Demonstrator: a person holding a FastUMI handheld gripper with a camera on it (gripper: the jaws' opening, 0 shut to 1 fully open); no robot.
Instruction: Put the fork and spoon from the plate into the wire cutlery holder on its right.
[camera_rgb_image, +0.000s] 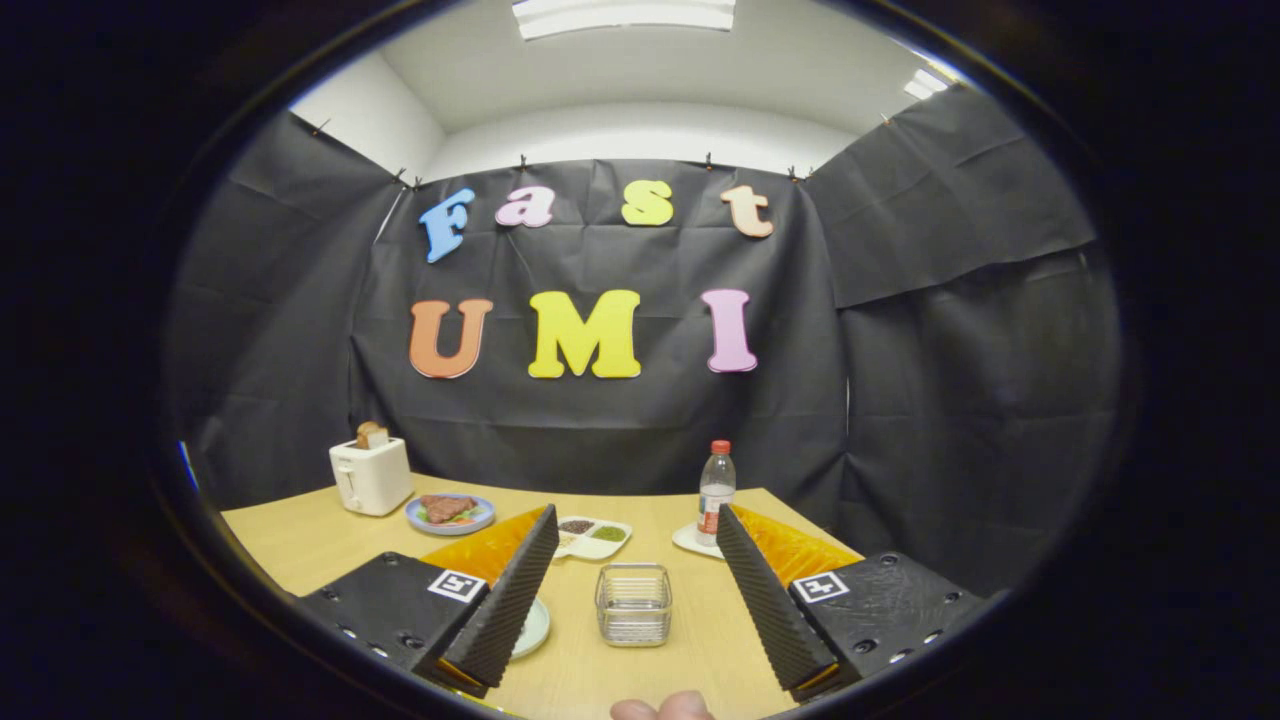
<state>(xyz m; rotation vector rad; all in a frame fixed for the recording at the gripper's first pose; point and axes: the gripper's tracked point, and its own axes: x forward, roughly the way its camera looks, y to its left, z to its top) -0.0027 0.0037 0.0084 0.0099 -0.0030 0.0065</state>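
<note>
Holder: the wire cutlery holder (633, 603) stands upright on the table (300, 535) between your two fingers, a little ahead of them, and looks empty, so you likely have both pieces still to move.
Plate: the plate (533, 627) sits just left of the holder, mostly hidden behind your left finger; you cannot see the fork or spoon from here.
Gripper: your gripper (637, 585) hangs released, fingers spread wide, grasping nothing.
Why: the spread probably suits reaching down over a thin handle.
Beyond: a divided dish (594, 536), a meat plate (450, 514), a toaster (371, 475) and a bottle (715, 492).
Writing: the bottle label is too small to read.
</note>
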